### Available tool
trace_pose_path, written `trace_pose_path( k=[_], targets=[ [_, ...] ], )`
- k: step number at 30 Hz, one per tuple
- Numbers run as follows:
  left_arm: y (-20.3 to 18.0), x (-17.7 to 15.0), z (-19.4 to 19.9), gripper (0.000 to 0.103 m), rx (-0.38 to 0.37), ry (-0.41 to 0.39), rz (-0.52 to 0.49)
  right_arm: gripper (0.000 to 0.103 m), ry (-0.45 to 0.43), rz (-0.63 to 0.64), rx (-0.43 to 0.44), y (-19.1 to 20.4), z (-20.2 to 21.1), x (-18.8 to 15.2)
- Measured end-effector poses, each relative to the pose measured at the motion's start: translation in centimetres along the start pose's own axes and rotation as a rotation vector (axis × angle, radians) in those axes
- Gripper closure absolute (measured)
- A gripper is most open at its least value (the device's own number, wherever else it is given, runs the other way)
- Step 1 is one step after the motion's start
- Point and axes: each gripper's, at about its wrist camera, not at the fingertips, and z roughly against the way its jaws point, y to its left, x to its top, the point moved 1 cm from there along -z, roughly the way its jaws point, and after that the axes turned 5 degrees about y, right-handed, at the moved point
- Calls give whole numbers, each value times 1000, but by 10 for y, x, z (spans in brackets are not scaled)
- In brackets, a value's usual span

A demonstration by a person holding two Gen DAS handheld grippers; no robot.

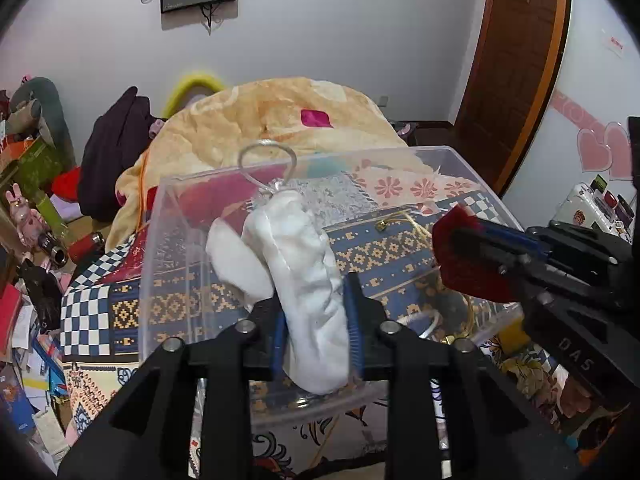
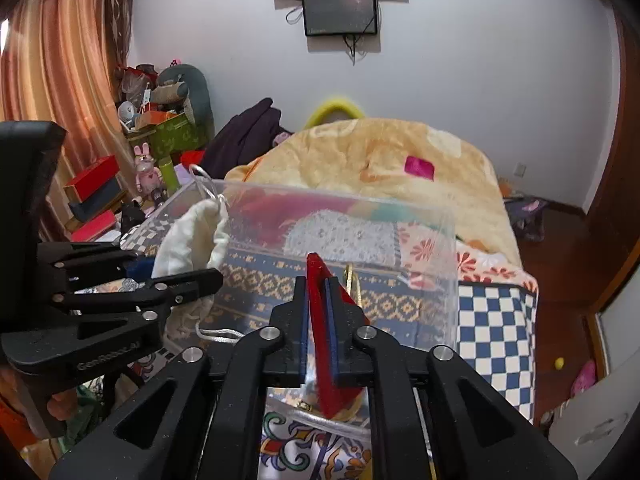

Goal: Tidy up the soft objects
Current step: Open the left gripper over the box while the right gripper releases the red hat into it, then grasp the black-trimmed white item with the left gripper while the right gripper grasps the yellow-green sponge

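My left gripper [image 1: 316, 320] is shut on a white drawstring pouch [image 1: 304, 264] and holds it over a clear plastic box [image 1: 160, 240] on the bed. The pouch's cord loop [image 1: 268, 160] sticks up above the box rim. My right gripper [image 2: 318, 320] is shut on a flat red pouch [image 2: 320, 320] with a gold cord, held over the same box [image 2: 440, 240]. In the left wrist view the right gripper [image 1: 452, 248] and its red pouch [image 1: 460, 264] are at the right. In the right wrist view the left gripper [image 2: 208, 276] and white pouch [image 2: 188, 240] are at the left.
The box rests on a patterned bedspread [image 1: 92, 320]. A yellow-orange blanket [image 1: 280, 112] is heaped behind it. Boxes, toys and clutter [image 1: 32, 220] crowd the floor at the left. A wooden door [image 1: 516, 60] stands at the right.
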Motion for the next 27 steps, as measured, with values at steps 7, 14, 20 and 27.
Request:
trace_pose_path(
  k=[7, 14, 20, 27],
  targets=[
    [-9, -6, 29, 58, 8, -64, -32, 51, -39, 0, -17, 1, 18, 0],
    [-16, -15, 71, 48, 20, -159, -51, 40, -112, 3, -13, 2, 49, 1],
    [-18, -25, 100, 40, 39, -224, -56, 31, -182, 5, -12, -1, 81, -5],
    [-15, -47, 114, 28, 40, -242, -55, 23, -209, 23, -54, -4, 96, -26]
  ],
)
